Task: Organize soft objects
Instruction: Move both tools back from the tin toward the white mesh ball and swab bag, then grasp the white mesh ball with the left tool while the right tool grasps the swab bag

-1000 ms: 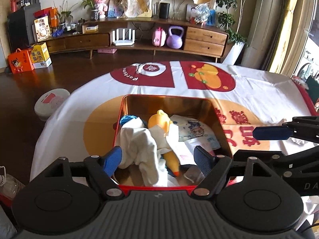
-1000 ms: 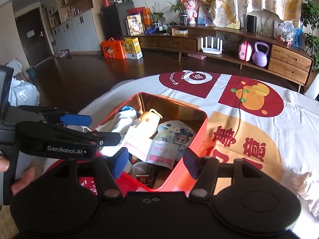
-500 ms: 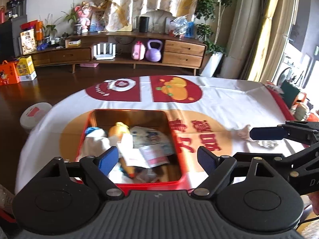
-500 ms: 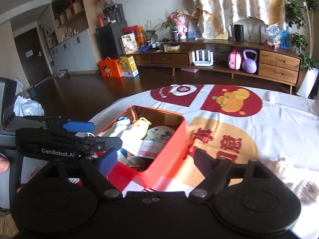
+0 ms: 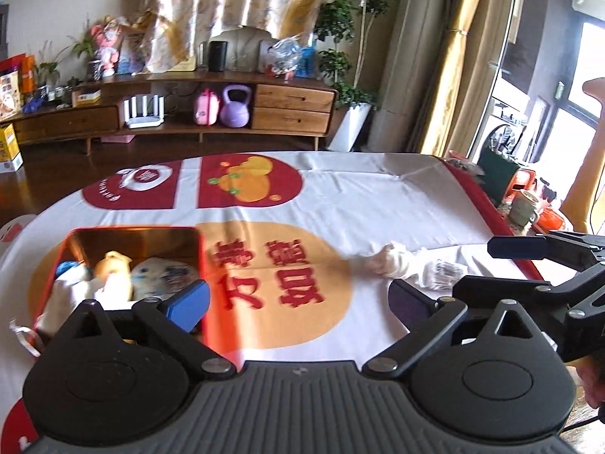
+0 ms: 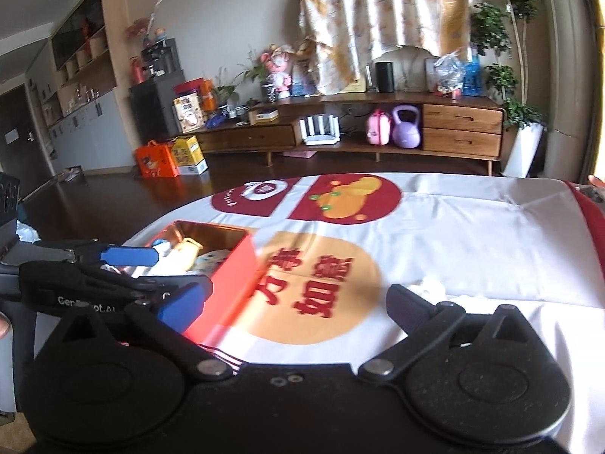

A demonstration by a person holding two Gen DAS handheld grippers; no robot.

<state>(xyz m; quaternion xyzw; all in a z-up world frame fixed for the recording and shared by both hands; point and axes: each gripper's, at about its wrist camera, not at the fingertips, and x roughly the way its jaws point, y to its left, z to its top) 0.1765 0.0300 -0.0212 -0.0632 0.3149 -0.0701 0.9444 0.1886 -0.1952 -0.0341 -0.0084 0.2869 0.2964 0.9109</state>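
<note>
Tin at left already holds several soft items; white sock and crumpled wrapper remain on tablecloth. Left tongs and right tongs gape wide, just opened, nothing between.

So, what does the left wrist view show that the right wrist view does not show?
Only the left wrist view shows the whole white cloth bundle on the tablecloth, and the mug at the far right. Only the right wrist view shows the wall shelves and orange gift box. Both show the red tin and purple kettlebell.
</note>
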